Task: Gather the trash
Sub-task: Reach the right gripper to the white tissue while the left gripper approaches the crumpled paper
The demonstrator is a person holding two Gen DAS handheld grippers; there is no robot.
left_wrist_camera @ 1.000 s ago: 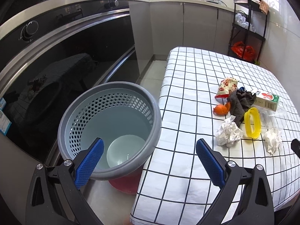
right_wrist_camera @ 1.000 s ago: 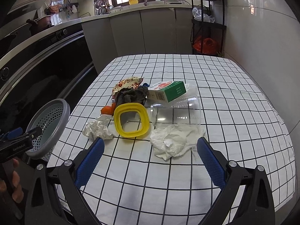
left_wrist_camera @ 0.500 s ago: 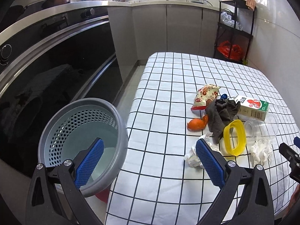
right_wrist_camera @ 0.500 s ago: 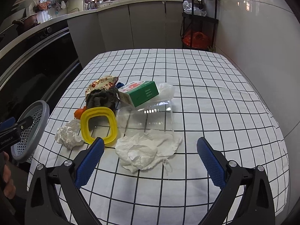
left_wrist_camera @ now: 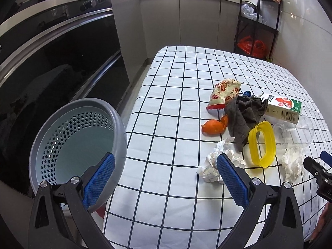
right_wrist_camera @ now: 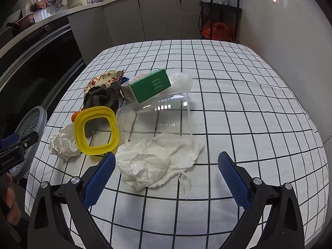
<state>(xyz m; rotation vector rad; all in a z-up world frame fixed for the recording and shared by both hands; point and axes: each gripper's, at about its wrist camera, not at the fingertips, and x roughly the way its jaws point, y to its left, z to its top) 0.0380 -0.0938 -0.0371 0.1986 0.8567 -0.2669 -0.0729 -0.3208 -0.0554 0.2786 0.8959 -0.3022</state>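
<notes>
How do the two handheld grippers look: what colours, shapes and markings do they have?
Both look alike. The left gripper and the right gripper each have two black, open-framed plastic arms with silver round bolts. Their fingers carry flat blue pads with a fine dotted texture. In the right wrist view, the left gripper's black body bears small white lettering, too small to read. No cables or sleeves show.

Checked tablecloth (right_wrist_camera: 238, 108), tissue (right_wrist_camera: 159, 166), yellow lid (right_wrist_camera: 96, 130)

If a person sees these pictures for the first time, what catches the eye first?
Probably the litter heaped on the checked tablecloth: a yellow ring beside a clear plastic cup lying on its side, with a green carton behind. Next, the grey perforated basket beside the table's edge.
</notes>
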